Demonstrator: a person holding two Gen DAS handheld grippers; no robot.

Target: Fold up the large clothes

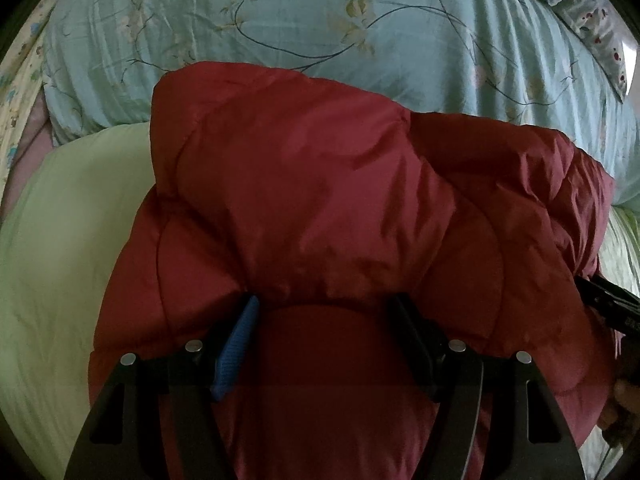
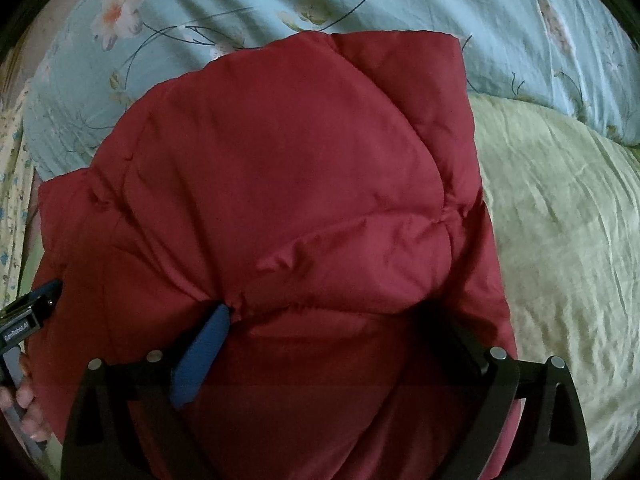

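Observation:
A puffy dark red jacket [image 1: 320, 180] lies folded in a thick bundle on the bed. My left gripper [image 1: 324, 308] is shut on a padded fold at its near edge, and the fabric bulges between the blue pad [image 1: 240, 344] and the black finger. In the right wrist view the same jacket [image 2: 280, 160] fills the middle. My right gripper [image 2: 328, 316] straddles its near edge with the jaws wide. Fabric lies between them, and the black finger stands clear of it.
A pale green sheet [image 2: 560, 240] covers the bed around the jacket. Behind the jacket lies a light blue floral quilt [image 1: 280, 20], with a spotted pillow [image 1: 580, 0] at the far right. A person's hand [image 2: 24, 400] holds the left gripper's handle.

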